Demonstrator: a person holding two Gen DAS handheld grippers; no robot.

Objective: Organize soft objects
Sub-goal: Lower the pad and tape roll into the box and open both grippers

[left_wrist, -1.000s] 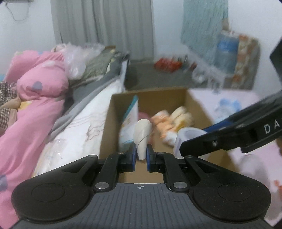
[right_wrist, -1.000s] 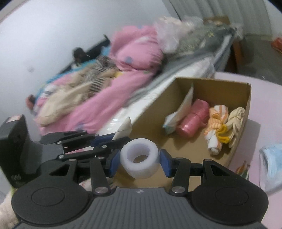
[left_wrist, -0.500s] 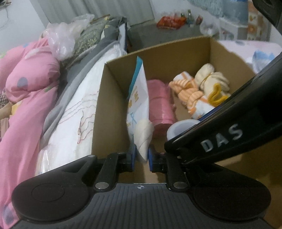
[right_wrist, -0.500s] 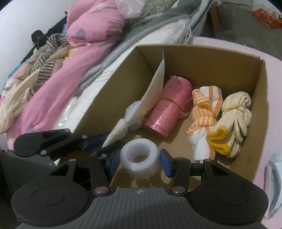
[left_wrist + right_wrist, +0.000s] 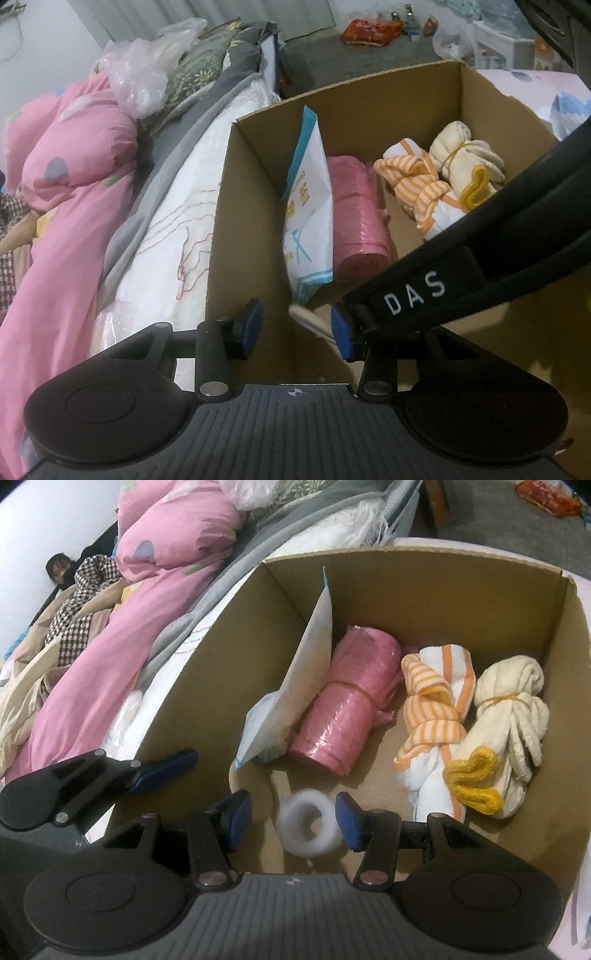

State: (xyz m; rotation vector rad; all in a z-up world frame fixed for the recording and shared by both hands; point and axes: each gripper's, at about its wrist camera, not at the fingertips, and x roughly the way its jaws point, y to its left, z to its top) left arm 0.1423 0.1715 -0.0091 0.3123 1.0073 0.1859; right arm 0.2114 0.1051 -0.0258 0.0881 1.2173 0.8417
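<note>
Cardboard box [image 5: 424, 576], pink roll [image 5: 347, 709], striped cloth [image 5: 432, 716], cream bundle [image 5: 513, 709], white ring [image 5: 310, 827]

Matt cardboard box [image 5: 424, 590]; glossy, perhaps plastic, pink roll [image 5: 343, 716].

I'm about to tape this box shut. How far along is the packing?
Done: packet, pink roll, striped towel and cream bundle lie in the box. In hand: the left gripper is opening its jaws, a cream piece loose between them; the white ring looks loose in the right gripper. Left: both settling inside.
</note>
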